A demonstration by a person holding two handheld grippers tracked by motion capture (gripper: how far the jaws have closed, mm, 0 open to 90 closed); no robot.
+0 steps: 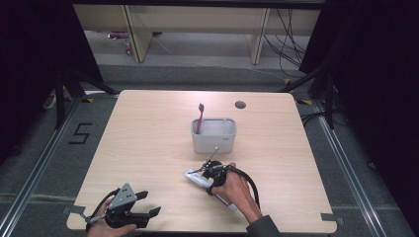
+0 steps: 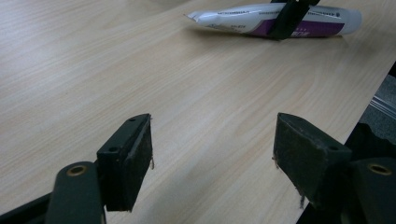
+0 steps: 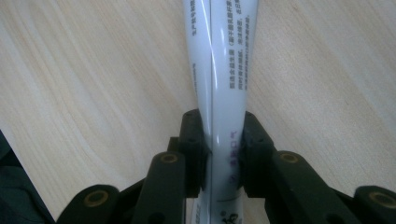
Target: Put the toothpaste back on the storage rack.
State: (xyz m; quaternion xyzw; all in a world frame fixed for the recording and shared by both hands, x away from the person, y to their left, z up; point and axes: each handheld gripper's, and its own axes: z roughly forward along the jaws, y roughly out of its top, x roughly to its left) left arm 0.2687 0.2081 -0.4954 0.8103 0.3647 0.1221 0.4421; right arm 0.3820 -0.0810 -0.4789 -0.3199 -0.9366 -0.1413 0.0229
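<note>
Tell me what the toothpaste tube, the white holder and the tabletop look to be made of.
Toothpaste tube: soft glossy plastic, likely laminate; a bright highlight runs along it and it narrows between the right gripper pads.
White holder: matte, smooth, thick-walled; plastic or ceramic, cannot tell which.
Tabletop: pale wood-grain surface with a low sheen, probably laminate over board rather than solid wood.

The right gripper (image 3: 219, 154) has its fingers (image 3: 194, 144) pinched on a white tube (image 3: 219, 70) lying on the wooden table (image 3: 93, 84)
</note>
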